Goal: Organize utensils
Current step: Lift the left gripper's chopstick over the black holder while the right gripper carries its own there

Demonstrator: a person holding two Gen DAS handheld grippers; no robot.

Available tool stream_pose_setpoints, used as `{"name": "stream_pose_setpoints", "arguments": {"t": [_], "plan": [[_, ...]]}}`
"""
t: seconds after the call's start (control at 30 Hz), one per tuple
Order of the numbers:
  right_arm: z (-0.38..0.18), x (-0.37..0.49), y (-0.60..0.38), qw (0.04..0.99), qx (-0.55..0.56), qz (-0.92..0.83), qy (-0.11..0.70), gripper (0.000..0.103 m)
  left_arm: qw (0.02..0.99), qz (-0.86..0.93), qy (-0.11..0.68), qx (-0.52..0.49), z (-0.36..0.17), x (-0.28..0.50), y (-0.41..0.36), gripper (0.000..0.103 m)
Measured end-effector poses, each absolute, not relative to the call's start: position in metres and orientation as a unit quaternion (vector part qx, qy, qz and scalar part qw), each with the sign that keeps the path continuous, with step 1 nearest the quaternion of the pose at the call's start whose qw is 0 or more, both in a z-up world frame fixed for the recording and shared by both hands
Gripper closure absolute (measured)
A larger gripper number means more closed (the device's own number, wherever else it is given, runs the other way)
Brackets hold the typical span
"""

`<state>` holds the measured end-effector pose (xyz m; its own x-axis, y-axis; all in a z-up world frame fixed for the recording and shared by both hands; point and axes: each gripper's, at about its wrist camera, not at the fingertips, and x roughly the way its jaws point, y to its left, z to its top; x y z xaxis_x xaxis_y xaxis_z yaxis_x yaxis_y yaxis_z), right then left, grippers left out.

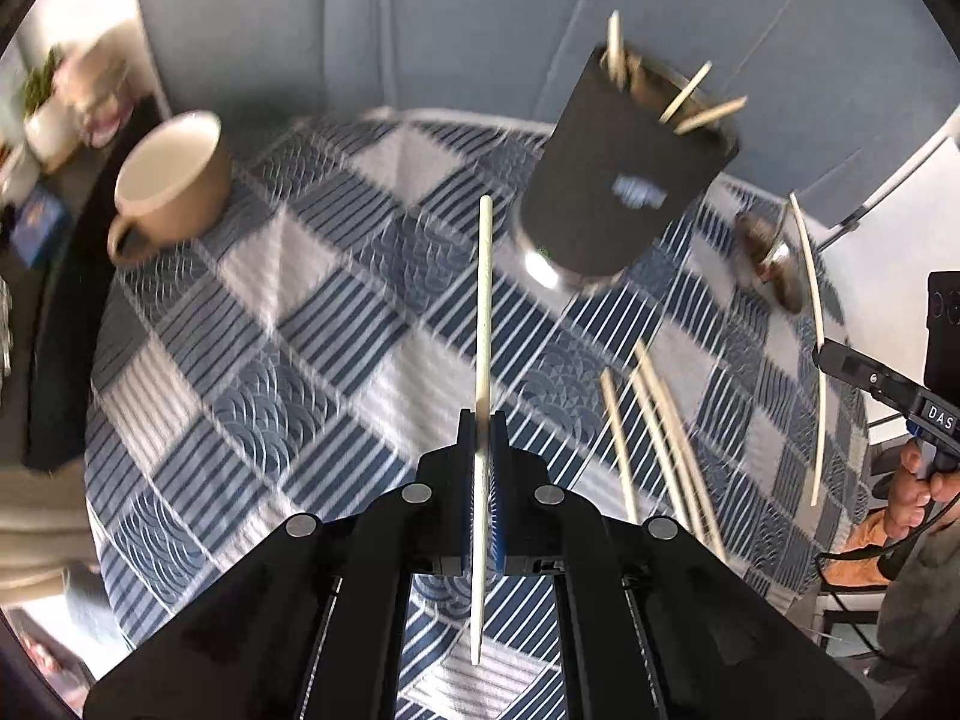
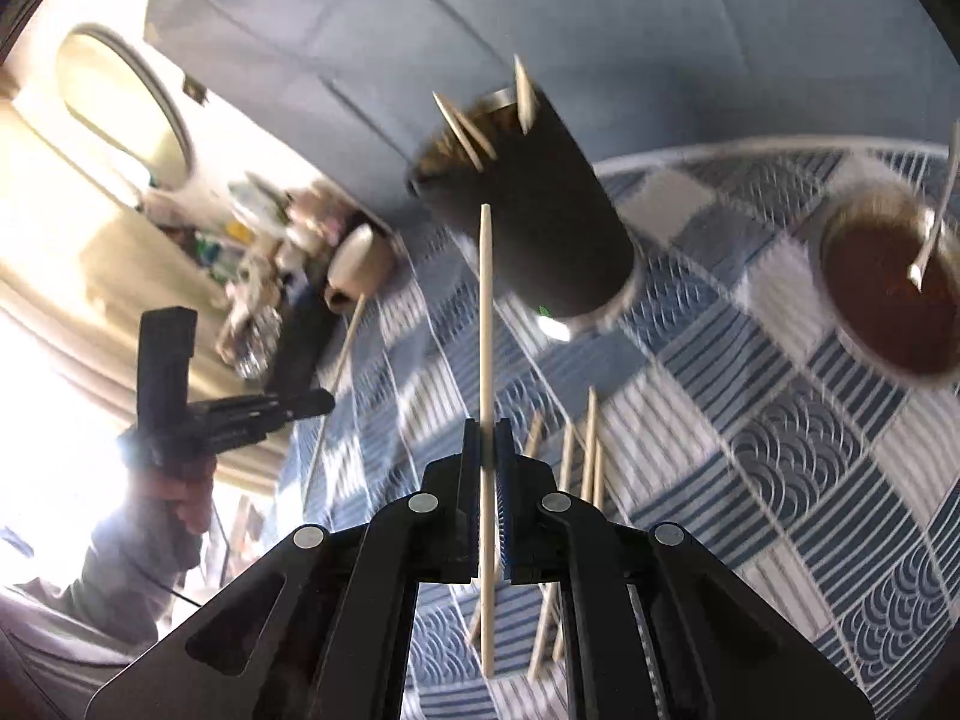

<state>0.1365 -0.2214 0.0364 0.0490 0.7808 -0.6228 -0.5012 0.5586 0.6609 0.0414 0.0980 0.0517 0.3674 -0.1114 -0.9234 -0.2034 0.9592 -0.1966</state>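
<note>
The task looks partly done. Three pale wooden chopsticks (image 1: 690, 93) already stand in the tall black cylindrical holder with a metal rim (image 1: 624, 180), which stands on the counter under a blue and white patterned cloth (image 1: 300, 330). Several more loose wooden chopsticks (image 1: 660, 438) lie on the cloth, just beside the holder's near side, so I judge that some sorting is left. A metal spoon (image 2: 933, 234) leans in a brown bowl (image 2: 888, 294) to the right of the holder. A beige ceramic mug (image 1: 174, 180) stands well apart on the left and is empty.

The left hand-held gripper (image 1: 483, 438) has its jaws closed narrow on one thin wooden chopstick (image 1: 485, 300), which points toward the holder and is lifted clear of the cloth. The right hand-held gripper (image 2: 489, 450) is likewise pinched tight on a second wooden chopstick (image 2: 486, 312), whose tip appears in front of the holder's side. Both chopsticks are still outside the holder, not yet over its mouth.
</note>
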Motion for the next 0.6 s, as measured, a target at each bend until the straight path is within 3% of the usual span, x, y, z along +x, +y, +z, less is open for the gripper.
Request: {"name": "stream_pose_setpoints", "arguments": {"t": [0.27, 0.6], "plan": [[0.095, 0.156, -0.203, 0.749, 0.137, 0.463, 0.454, 0.098, 0.845, -0.006, 0.519, -0.125, 0.1, 0.091, 0.09, 0.098], [0.127, 0.191, -0.169, 0.778, 0.097, 0.47, 0.405, 0.098, 0.876, -0.039, 0.462, -0.133, 0.143, 0.149, 0.08, 0.098]]}}
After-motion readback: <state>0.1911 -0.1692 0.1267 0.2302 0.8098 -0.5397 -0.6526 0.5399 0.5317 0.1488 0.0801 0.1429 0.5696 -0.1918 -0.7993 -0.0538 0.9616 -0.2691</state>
